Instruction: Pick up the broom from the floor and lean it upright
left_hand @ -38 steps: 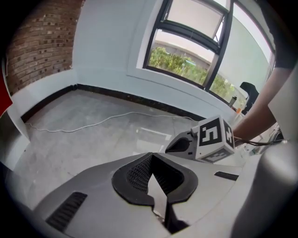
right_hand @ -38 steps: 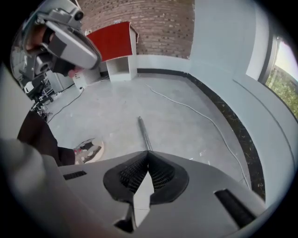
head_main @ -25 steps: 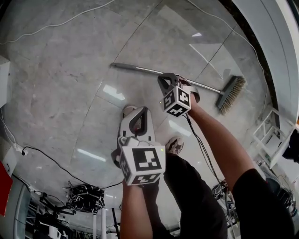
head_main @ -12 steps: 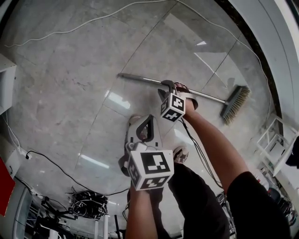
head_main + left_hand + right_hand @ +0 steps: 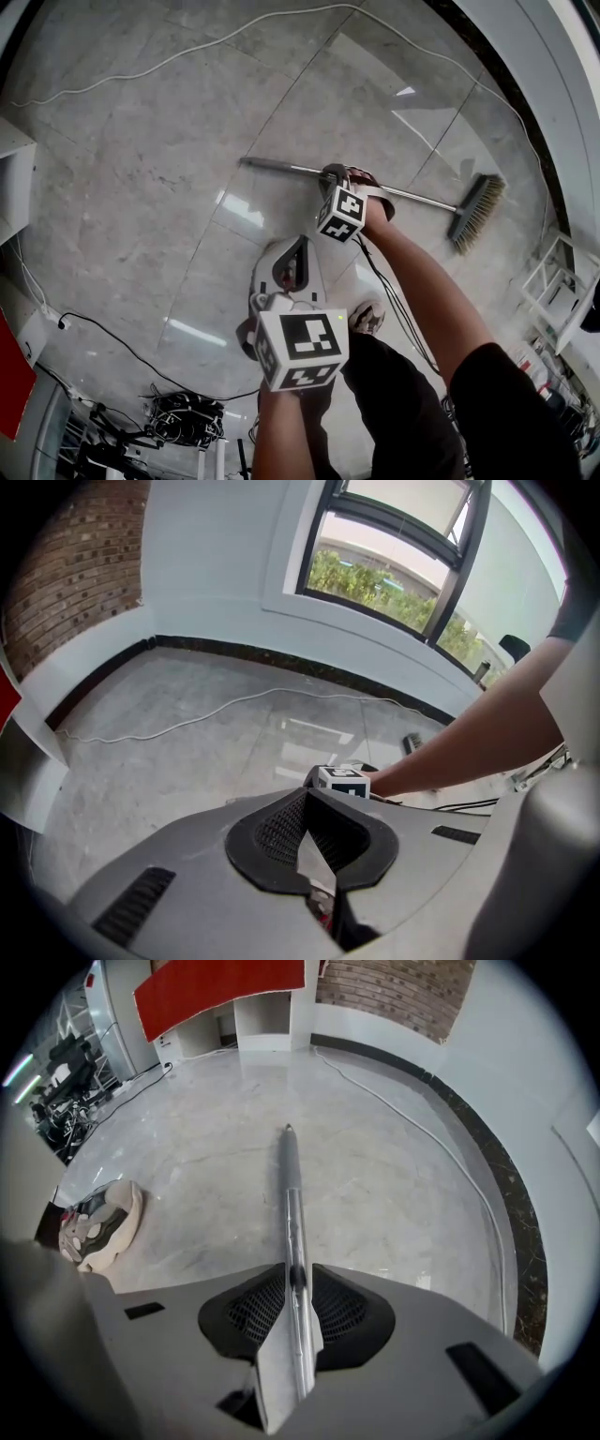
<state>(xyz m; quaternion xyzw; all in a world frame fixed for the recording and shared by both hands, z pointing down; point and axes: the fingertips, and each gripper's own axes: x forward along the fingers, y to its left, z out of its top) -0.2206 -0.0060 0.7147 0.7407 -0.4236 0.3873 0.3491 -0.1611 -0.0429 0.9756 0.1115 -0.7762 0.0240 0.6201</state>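
Broom (image 5: 422, 198) lay flat on the glossy marble floor (image 5: 141, 141), its thin metal handle running roughly 9 to 3 o'clock and the stiff bristle head (image 5: 476, 214) at 3. Right gripper (image 5: 292, 1274) was closing onto the handle mid-shaft; left gripper (image 5: 306, 797) hung clenched and empty towards 6

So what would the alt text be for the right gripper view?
The right gripper is closing its fingers on a broom handle that lies flat on the grey marble floor and runs straight away from the camera. A shoe shows at left, and a white cable trails at right.
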